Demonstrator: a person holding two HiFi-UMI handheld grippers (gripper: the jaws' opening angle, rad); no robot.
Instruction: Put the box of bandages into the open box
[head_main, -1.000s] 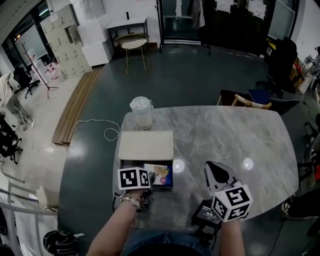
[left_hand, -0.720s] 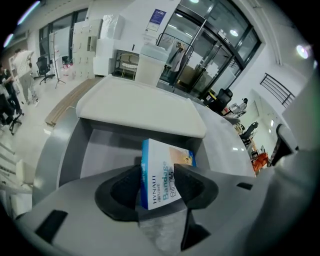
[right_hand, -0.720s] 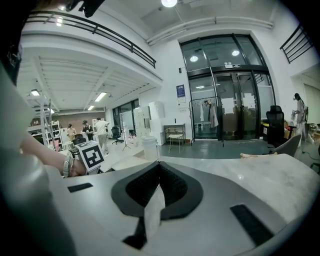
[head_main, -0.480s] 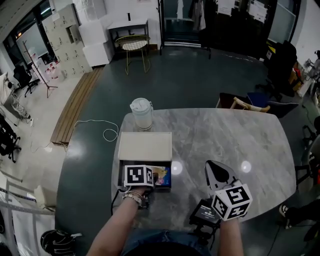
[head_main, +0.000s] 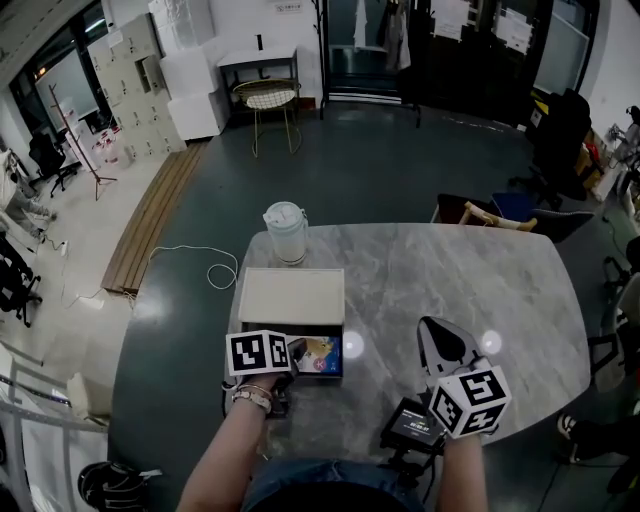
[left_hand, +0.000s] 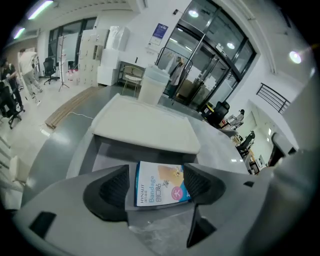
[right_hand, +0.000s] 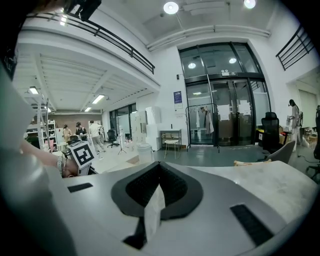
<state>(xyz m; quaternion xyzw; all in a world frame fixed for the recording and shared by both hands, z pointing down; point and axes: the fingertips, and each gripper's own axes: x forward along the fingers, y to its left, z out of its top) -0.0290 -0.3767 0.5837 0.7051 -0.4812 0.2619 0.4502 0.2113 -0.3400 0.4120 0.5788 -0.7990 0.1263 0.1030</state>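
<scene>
The bandage box (head_main: 323, 352) (left_hand: 161, 184), blue and white with "Bandage" print, lies flat on the floor of the open dark box (head_main: 243, 332) (left_hand: 107, 161). The open box's cream lid (head_main: 292, 296) (left_hand: 145, 125) lies folded back behind it. My left gripper (head_main: 292, 362) (left_hand: 156, 175) hovers just over the bandage box. Its jaws have just been opening and now stand wide, the pads clear of the carton's sides. My right gripper (head_main: 440, 340) (right_hand: 159, 172) is shut above the table's near right, with a thin white sliver at its seam.
A white lidded jug (head_main: 285, 230) (left_hand: 152, 85) stands behind the lid. A black device (head_main: 412, 425) rests at the grey marble table's (head_main: 450, 270) near edge. A chair (head_main: 495, 205) is at the far right side. Crinkled clear film (left_hand: 155, 235) lies under my left jaws.
My left gripper has shifted slightly left and toward me, uncovering more of the bandage box, which stays lying in the open box. The right gripper has held still.
</scene>
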